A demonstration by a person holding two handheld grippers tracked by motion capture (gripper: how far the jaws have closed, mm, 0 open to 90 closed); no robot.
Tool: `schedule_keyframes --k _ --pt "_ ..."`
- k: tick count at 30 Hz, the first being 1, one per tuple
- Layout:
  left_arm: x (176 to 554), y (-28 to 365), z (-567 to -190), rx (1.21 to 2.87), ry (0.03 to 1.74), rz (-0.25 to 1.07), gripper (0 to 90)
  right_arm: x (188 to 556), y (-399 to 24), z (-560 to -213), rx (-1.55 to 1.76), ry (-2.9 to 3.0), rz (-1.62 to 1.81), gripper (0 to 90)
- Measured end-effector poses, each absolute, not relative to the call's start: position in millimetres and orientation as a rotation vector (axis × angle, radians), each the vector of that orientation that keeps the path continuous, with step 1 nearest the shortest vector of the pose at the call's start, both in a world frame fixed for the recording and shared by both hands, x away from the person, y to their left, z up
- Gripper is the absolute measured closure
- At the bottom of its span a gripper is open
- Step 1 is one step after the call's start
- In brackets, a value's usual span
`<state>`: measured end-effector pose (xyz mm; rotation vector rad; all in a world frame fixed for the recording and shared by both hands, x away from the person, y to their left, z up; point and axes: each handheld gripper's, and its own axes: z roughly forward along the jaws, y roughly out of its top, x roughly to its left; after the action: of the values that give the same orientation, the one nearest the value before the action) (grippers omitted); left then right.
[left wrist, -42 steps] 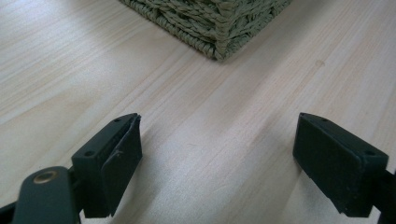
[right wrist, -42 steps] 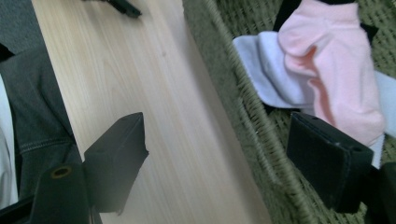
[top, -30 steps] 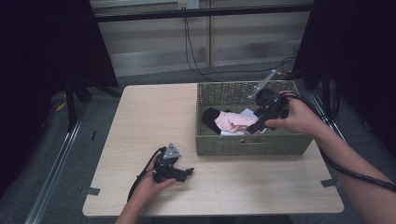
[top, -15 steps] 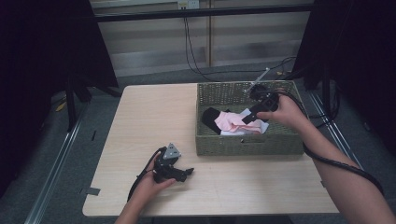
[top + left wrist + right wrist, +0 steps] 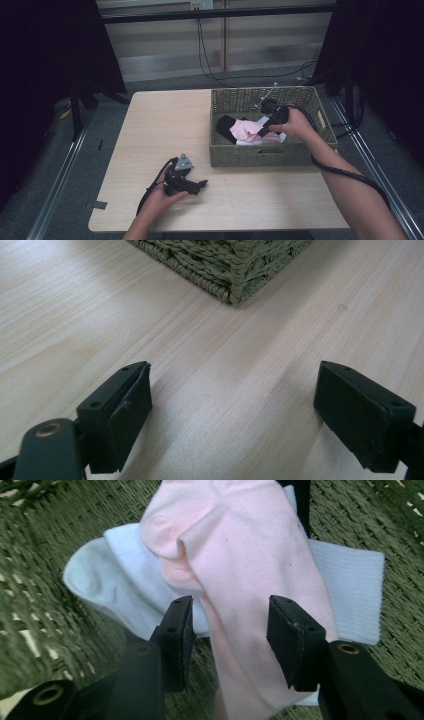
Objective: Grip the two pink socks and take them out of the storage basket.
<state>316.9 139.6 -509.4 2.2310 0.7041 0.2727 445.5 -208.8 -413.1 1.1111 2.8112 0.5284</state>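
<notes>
A pink sock (image 5: 240,555) lies on top of a white sock (image 5: 115,585) inside the woven green basket (image 5: 260,156). A black sock (image 5: 225,126) sits at their left. My right gripper (image 5: 230,630) points down into the basket and straddles the pink sock's lower part. Its jaws have just been closing and stand half apart, with the sock between them but not pinched. In the high view the right gripper (image 5: 261,132) is low over the pink sock (image 5: 245,129). My left gripper (image 5: 235,405) rests on the table in front of the basket, open and holding nothing.
The basket stands on the right half of a light wooden table (image 5: 165,130); its near corner (image 5: 235,270) is just ahead of the left gripper (image 5: 201,186). Cables hang behind the table's far edge. Dark stands flank both sides.
The right hand has dropped down and leftward into the basket onto the socks, and its jaws have narrowed. The left hand and its gripper have stayed put.
</notes>
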Motion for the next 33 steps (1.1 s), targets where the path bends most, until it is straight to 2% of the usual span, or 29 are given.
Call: schedule_keyframes --k 3,10,11,12,14,21,33 --pt "317 140 -509 2.232 0.705 0.273 15.0 447 -208 -416 1.093 2.815 0.524 56.4" --pt "317 140 -509 2.231 0.704 0.274 15.0 450 -205 -423 1.067 2.813 0.444 68.5" --pt "317 140 -509 2.231 0.705 0.272 15.0 451 -205 -423 1.058 2.821 0.441 71.7" --pt "317 140 -509 2.231 0.704 0.273 15.0 451 -205 -424 1.066 2.828 0.437 79.3" --pt "317 140 -509 2.231 0.704 0.272 15.0 451 -206 -424 1.076 2.831 0.432 85.2" --pt "317 140 -509 2.236 0.698 0.285 15.0 452 -209 -414 1.107 2.832 0.488 87.3" --pt "317 140 -509 2.236 0.699 0.283 15.0 451 -217 -369 1.173 2.772 0.595 87.8"
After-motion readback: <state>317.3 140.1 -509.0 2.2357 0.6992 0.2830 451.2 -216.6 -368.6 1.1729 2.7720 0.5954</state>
